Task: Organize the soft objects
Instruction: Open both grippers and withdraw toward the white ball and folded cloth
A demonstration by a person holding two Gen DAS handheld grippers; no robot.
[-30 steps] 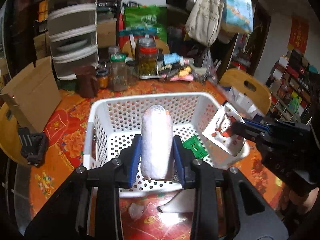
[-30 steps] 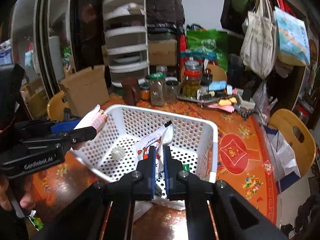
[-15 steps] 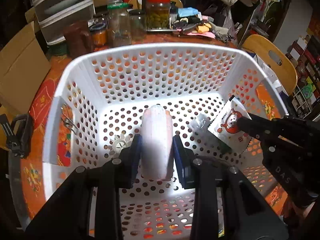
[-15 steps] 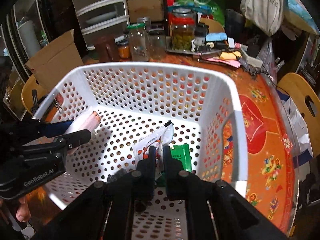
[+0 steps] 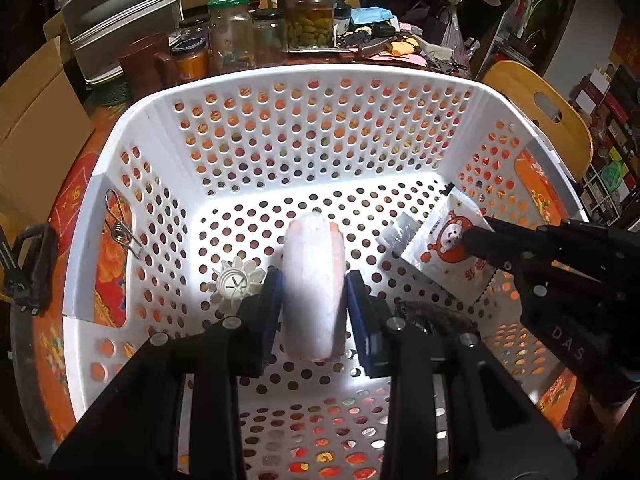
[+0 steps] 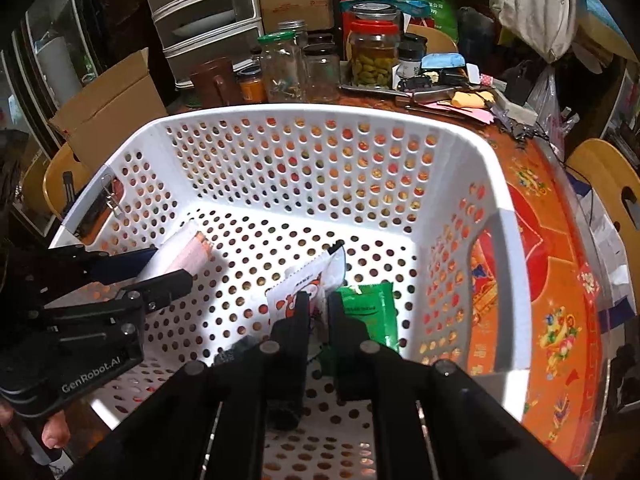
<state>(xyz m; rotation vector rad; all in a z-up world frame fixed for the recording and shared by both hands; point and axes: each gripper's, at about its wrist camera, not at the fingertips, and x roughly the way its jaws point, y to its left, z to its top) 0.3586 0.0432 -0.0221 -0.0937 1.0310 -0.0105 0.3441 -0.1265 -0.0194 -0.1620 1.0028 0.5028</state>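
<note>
My left gripper (image 5: 314, 286) is shut on a pink-white soft roll (image 5: 314, 276) and holds it low inside the white perforated basket (image 5: 304, 80). The roll also shows in the right wrist view (image 6: 180, 254). My right gripper (image 6: 319, 300) is shut on a white snack packet with an orange cartoon (image 6: 308, 280), near the basket floor on the right. The packet shows in the left wrist view (image 5: 448, 248). A green packet (image 6: 370, 308) lies on the basket floor beside the right fingers.
A white flower-shaped plastic piece (image 5: 236, 280) and a dark cloth (image 5: 432, 316) lie on the basket floor. A metal clip (image 5: 120, 228) hangs on the left wall. Glass jars (image 5: 310, 12) and a cardboard box (image 5: 36, 132) stand behind the basket on the orange tablecloth (image 6: 552, 280).
Both grippers have moved forward and down from above the basket's near rim into the basket, each still holding its item. The basket now fills both views.
</note>
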